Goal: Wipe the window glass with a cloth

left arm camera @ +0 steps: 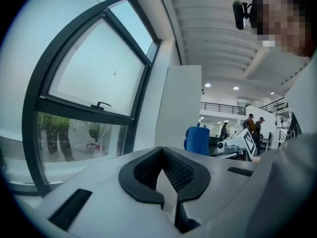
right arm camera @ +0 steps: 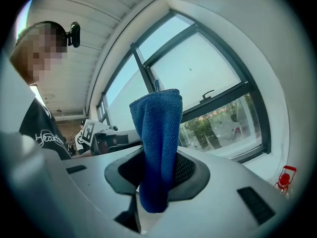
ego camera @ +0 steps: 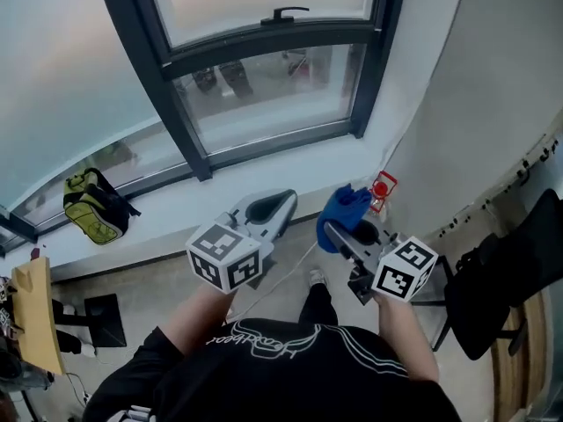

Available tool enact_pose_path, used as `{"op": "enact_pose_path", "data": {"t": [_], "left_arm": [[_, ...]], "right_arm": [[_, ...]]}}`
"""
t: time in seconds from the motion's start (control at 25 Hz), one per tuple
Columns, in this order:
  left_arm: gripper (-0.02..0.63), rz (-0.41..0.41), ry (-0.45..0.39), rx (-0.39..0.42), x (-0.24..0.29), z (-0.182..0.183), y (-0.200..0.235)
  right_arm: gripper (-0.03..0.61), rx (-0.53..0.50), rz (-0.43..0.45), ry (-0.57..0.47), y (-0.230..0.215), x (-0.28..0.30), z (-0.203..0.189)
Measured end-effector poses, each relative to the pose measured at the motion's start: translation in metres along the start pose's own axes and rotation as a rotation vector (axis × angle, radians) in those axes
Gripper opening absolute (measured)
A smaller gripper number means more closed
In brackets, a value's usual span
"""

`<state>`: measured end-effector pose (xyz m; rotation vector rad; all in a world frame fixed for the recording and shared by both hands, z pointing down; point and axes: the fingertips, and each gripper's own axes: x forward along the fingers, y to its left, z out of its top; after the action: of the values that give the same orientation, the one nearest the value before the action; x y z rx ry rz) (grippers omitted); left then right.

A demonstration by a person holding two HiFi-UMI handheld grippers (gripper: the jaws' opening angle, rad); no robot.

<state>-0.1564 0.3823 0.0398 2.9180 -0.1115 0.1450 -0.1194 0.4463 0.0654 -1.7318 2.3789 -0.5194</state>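
The window's lower glass pane (ego camera: pixel 268 95) sits in a dark frame just ahead, with a handle (ego camera: pixel 290 12) on the sash above it. My right gripper (ego camera: pixel 341 229) is shut on a folded blue cloth (ego camera: pixel 345 211), which stands up out of its jaws below the sill. In the right gripper view the blue cloth (right arm camera: pixel 157 143) fills the middle of the gripper (right arm camera: pixel 156 175), with the glass (right arm camera: pixel 218 123) behind. My left gripper (ego camera: pixel 268 207) is shut and empty, level with the right one. In the left gripper view the left gripper (left arm camera: pixel 163 167) points toward the glass (left arm camera: pixel 94 73).
A green and black backpack (ego camera: pixel 94 206) lies on the sill (ego camera: pixel 264 178) at the left. A red tag (ego camera: pixel 383 188) hangs on the white wall beside the window's right corner. A dark chair (ego camera: pixel 506 275) stands at the right, a wooden stand (ego camera: pixel 35 310) at the left.
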Motion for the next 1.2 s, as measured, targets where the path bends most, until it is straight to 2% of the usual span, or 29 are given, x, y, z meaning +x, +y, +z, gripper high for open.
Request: {"op": "enact_pose_path", "data": {"t": [0.12,0.2,0.36,0.56,0.72,0.92,1.2], "left_arm": [[0.003,0.085,0.013,-0.017,0.043,-0.014,0.041],[0.003,0.142,0.024,-0.037,0.071,-0.013,0.076],[0.003,0.244,0.021,-0.065,0.129,0.003,0.135],[0.003,0.335,0.003,-0.06,0.182,0.022,0.177],[0.003,0.413,-0.002,-0.068,0.18,0.025,0.202],[0.004,0.511,-0.01,-0.11,0.153,0.01,0.238],[0.003,0.547,-0.047,-0.155,0.145,-0.003,0.259]], "right_arm": [[0.094,0.002,0.064,0.035,-0.058,0.027,-0.002],[0.094,0.016,0.1,0.048,-0.098,0.053,0.011],[0.094,0.026,0.177,0.072,-0.171,0.099,0.044],[0.094,0.033,0.259,0.099,-0.235,0.139,0.064],[0.094,0.052,0.284,0.109,-0.254,0.166,0.068],[0.094,0.079,0.359,0.156,-0.247,0.207,0.052],[0.094,0.042,0.388,0.188,-0.237,0.231,0.043]]}}
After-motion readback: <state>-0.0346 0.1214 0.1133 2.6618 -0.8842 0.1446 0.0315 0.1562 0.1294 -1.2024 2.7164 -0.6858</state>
